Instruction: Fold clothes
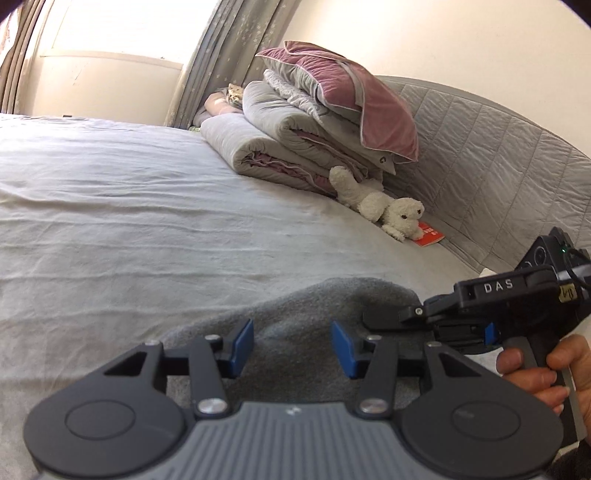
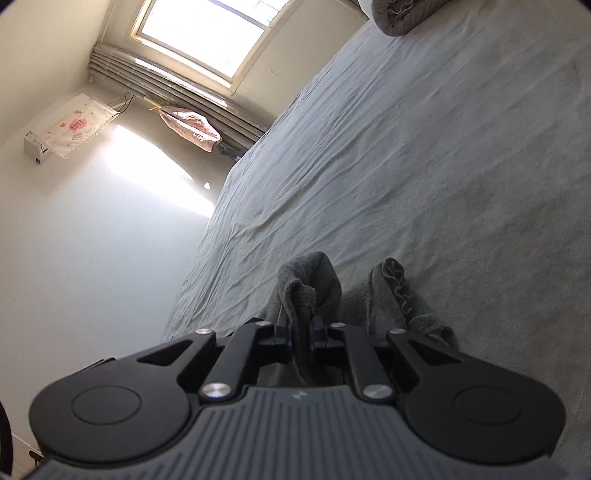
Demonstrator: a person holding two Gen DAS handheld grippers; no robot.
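Note:
A grey garment (image 1: 295, 306) lies bunched on the white bed sheet (image 1: 129, 221). My left gripper (image 1: 294, 347) hovers over its near part, open, its blue pads (image 1: 243, 345) apart with only cloth lying below them. My right gripper (image 1: 376, 317) comes in from the right, held by a hand (image 1: 535, 373), its tip on the garment's right edge. In the right wrist view, the right gripper (image 2: 301, 334) is shut on a raised fold of the grey garment (image 2: 306, 280). A second ruffled fold (image 2: 399, 291) stands beside it.
A stack of folded quilts with a pink pillow (image 1: 332, 110) sits at the bed's far end. A white plush dog (image 1: 384, 206) and a red booklet (image 1: 428, 236) lie by the quilted headboard (image 1: 498, 147). The bed's edge (image 2: 207, 240) drops off toward a wall and window (image 2: 207, 33).

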